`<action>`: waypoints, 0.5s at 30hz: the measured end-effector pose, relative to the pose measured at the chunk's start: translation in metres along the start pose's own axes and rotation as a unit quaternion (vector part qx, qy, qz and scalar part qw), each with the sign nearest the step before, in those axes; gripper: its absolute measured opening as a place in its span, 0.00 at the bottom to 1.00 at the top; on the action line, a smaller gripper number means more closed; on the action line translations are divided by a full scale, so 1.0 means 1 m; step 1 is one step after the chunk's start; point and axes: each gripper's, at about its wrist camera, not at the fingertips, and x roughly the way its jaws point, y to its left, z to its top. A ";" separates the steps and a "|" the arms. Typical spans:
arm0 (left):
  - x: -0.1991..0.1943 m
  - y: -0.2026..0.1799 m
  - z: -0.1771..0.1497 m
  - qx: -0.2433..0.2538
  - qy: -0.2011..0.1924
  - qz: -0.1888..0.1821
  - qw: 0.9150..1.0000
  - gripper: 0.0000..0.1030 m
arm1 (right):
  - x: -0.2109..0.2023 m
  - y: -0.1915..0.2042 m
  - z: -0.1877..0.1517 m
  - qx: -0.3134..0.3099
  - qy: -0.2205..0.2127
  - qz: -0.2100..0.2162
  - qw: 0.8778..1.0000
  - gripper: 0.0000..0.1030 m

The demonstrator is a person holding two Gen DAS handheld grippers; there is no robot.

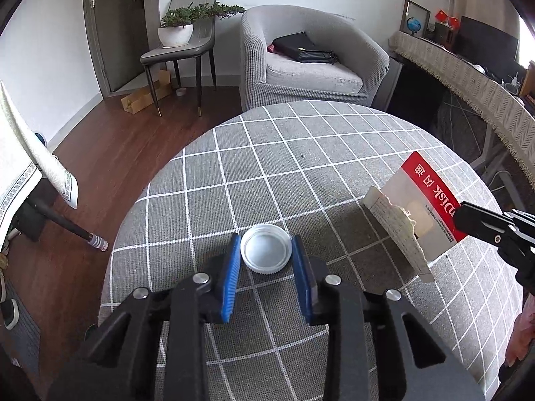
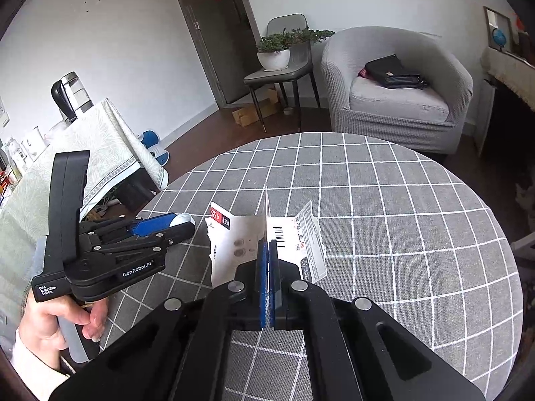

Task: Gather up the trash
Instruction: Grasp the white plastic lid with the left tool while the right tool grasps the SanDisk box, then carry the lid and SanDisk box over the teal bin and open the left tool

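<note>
Trash lies in two places relative to the jaws. A round white plastic bottle cap (image 1: pixel 266 248), lying with its hollow side up on the round worktop covered in grey cloth with a white grid (image 1: pixel 301 140), sits right between the blue pads of the left gripper (image 1: pixel 266 250); those jaws stand only a little wider than the cap, each pad just beside or touching the ribbed rim, and whether they press on it cannot be told. In the right wrist view the same gripper comes in from the left, held by a hand (image 2: pixel 53 314) with a pale sleeve, and the white cap shows at its tip. The right gripper (image 2: pixel 268 244) has its jaws fully closed on a torn piece of white-and-red card packaging with a barcode (image 2: pixel 294 237); the card stands up on edge above the worktop, pinched at its fold, one flap spread to the left of the jaws and the other to the right. From the left wrist view that packaging hangs well to the right of the cap, red band uppermost. Beyond the worktop stand a grey upholstered armchair (image 1: pixel 301 67) with a black bag (image 1: pixel 301 48) on its seat and a grey chair (image 1: pixel 187 43) bearing a potted green plant (image 1: pixel 177 31).
</note>
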 end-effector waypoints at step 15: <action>-0.043 0.040 -0.014 -0.031 -0.030 -0.009 0.999 0.31 | 0.000 0.038 0.010 -0.024 -0.011 0.018 0.999 0.00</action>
